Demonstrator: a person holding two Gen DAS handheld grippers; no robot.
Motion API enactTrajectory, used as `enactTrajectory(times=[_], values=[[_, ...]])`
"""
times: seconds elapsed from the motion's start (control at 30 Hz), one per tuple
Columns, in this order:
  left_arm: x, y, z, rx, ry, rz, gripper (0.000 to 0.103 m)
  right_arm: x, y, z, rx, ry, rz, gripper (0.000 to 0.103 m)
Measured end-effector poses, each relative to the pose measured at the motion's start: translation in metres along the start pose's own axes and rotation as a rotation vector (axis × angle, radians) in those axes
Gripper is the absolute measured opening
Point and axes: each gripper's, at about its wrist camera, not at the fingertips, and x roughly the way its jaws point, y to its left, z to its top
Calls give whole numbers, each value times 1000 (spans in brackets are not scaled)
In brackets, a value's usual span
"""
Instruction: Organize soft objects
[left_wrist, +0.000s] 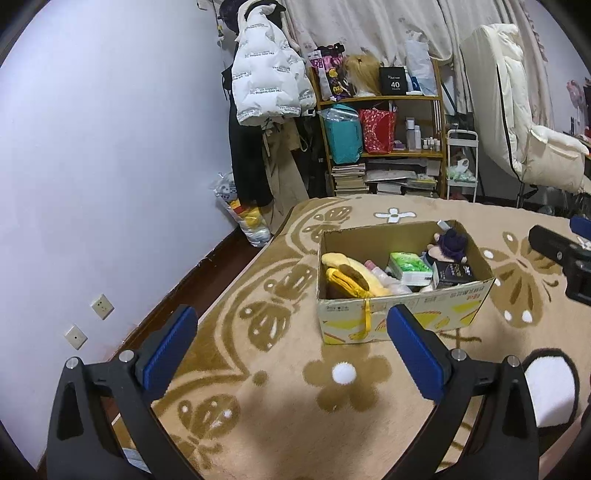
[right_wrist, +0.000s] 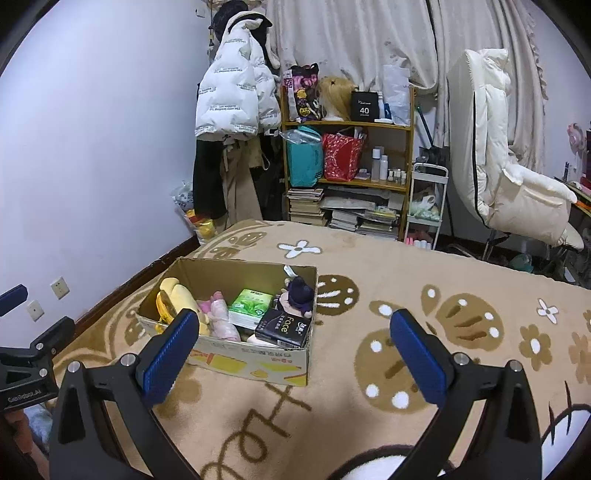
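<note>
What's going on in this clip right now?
Both handheld grippers, left gripper and right gripper, hover open and empty over a patterned blanket. Between them sits a cardboard box holding a yellow plush, pink plush, purple-haired doll and tissue packs. Nothing is gripped.

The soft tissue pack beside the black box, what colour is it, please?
Green and white soft tissue pack, clearest in the right wrist view.

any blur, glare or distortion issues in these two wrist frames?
Left wrist: sharp, strong fisheye bending the wall and dark corner vignette; left tool casts a soft shadow on the blanket. Right wrist: same barrel warp, no glare; cardboard box contents readable, right tool crisp.
</note>
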Motion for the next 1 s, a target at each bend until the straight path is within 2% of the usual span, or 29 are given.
enactTrajectory(times=[0.4, 0.8, 0.87, 1.0], values=[[23, -1, -11, 18, 20, 0, 102, 22, -13, -10, 35, 27, -31, 103], [46, -8, -15, 54, 32, 12, 102, 47, -8, -18, 0, 64, -45, 103], [48, -7, -15, 46, 38, -10, 102, 49, -8, -19, -2, 67, -47, 103], [46, -1, -14, 21, 21, -9, 102, 49, -7, -19, -3, 65, -44, 103]])
